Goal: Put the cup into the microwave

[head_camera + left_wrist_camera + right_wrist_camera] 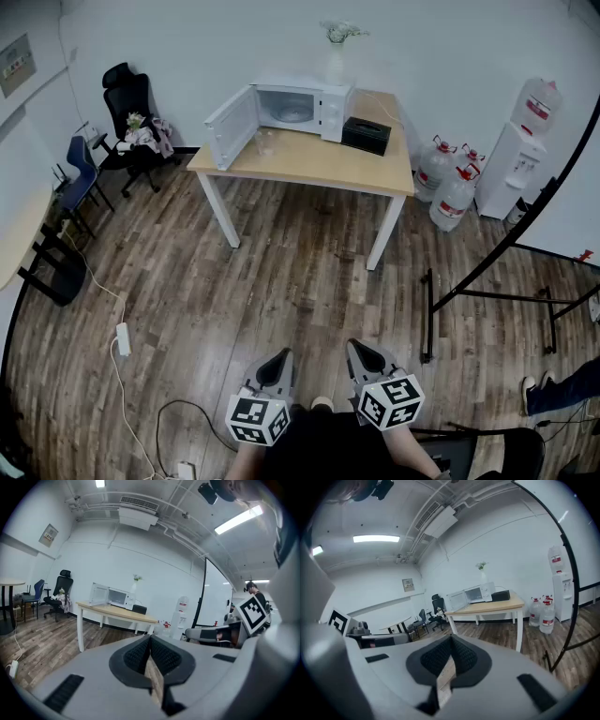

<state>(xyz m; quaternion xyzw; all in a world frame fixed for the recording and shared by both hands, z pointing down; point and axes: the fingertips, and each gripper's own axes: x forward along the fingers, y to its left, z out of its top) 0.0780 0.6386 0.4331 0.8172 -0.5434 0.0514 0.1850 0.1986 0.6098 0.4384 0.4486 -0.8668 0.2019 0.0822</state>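
A white microwave [298,108] stands on a wooden table [319,161] at the far side of the room, its door swung open to the left. A clear cup [265,142] stands on the table just in front of the open door. Both grippers are far from the table, low near my body. My left gripper [278,357] is shut with nothing in it, and my right gripper [362,348] beside it is shut and empty too. The left gripper view shows its gripper [150,637] with the microwave [117,596] small and distant; the right gripper view shows its gripper [451,637] and the microwave [479,593].
A black box [367,135] and a vase of flowers [336,45] share the table. Water bottles [450,183] and a dispenser [523,150] stand at its right. Office chairs [131,112] are at the left. A black stand frame [487,281] and a floor cable with a power strip [122,338] lie between.
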